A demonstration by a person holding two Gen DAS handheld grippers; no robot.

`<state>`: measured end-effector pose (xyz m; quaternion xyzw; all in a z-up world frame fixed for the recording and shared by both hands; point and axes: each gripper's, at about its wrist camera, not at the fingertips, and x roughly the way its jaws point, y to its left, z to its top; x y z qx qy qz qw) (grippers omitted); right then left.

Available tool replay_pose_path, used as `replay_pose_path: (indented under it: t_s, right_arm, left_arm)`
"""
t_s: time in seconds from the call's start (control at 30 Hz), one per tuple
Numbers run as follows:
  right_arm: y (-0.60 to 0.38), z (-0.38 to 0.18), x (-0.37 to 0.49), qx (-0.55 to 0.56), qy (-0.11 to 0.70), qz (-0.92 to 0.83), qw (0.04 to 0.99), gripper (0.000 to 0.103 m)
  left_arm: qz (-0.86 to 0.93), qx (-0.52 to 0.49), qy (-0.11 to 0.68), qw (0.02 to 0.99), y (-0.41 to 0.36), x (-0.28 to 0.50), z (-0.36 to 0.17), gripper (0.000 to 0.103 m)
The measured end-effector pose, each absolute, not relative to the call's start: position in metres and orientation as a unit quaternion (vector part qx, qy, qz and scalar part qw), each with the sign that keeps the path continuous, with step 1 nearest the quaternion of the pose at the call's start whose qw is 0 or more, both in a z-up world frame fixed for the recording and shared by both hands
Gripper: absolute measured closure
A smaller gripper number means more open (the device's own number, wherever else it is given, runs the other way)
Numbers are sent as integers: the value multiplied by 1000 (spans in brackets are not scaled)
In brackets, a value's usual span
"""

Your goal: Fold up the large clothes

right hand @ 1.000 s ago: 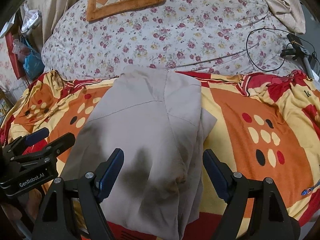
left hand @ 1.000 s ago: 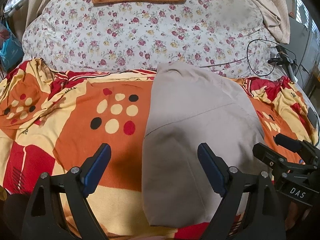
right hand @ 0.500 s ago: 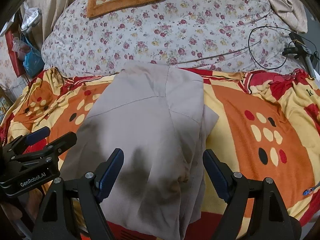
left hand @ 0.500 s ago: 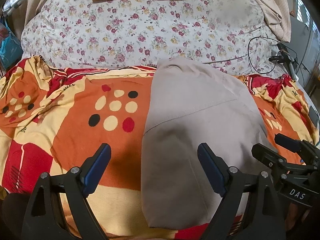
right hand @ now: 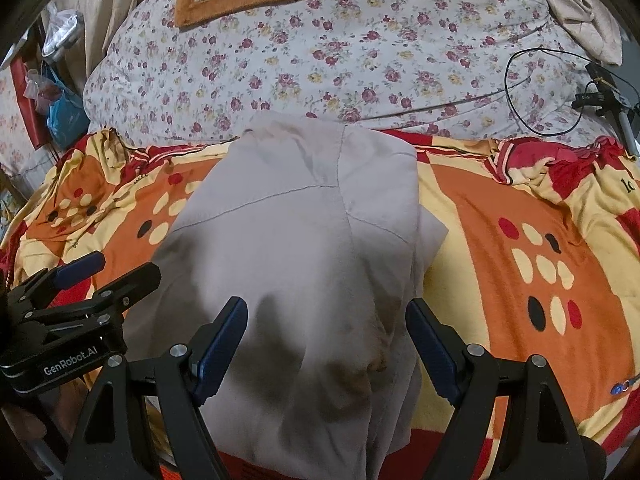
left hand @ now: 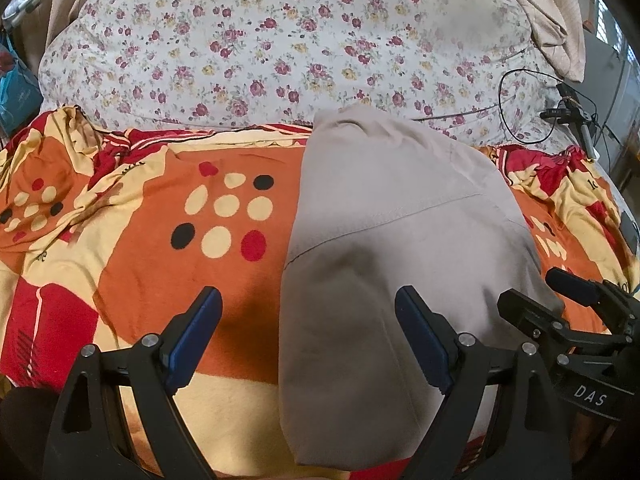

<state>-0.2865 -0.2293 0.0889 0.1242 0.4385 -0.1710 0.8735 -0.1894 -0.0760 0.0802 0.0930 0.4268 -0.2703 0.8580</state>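
The beige garment point(left hand: 404, 264) lies lengthwise on the patterned blanket point(left hand: 152, 264), its far end just reaching the edge of the floral quilt point(left hand: 280, 52) and its near end running toward me at the foot of the view. I judge it is laid along the bed this way so its long axis is in front of both tools and it can be doubled over end to end. It is already narrowed into a long panel: the left edge is a clean straight fold, while on the right a lower layer sticks out from under the top one. A seam crosses it about a third of the way down from the far end, and the near half carries dark shadows and some brownish marks. The cloth looks soft, thick and mostly smooth.

My left gripper point(left hand: 308, 340) has its jaws spread wide, empty, straddling the garment's left edge, one finger over blanket and one over cloth. My right gripper point(right hand: 326, 344) is likewise spread and empty, above the garment's near right part. Both hang above the near end, which I take as readiness to pinch the two near corners.

Off at the far right a black cable point(right hand: 540, 92) loops on the quilt.
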Motion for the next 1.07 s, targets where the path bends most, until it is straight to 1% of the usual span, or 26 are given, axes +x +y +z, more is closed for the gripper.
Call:
replay_pose_path:
  t_s: [0.73,0.97,1.07]
  right_arm:
    - [-229,84,-283,128,444,-165,871,20]
    - [-231,81,-282,129,448,-160,870,20]
    - [-244,92,-287,144,428,-150,880,21]
  left_arm:
    - [-269,93,433,855,-79,-188,73,14]
    - [-297,74,439,845,-77,-184,72,14]
    - [-297,72,440,844,-73,-174,74,14]
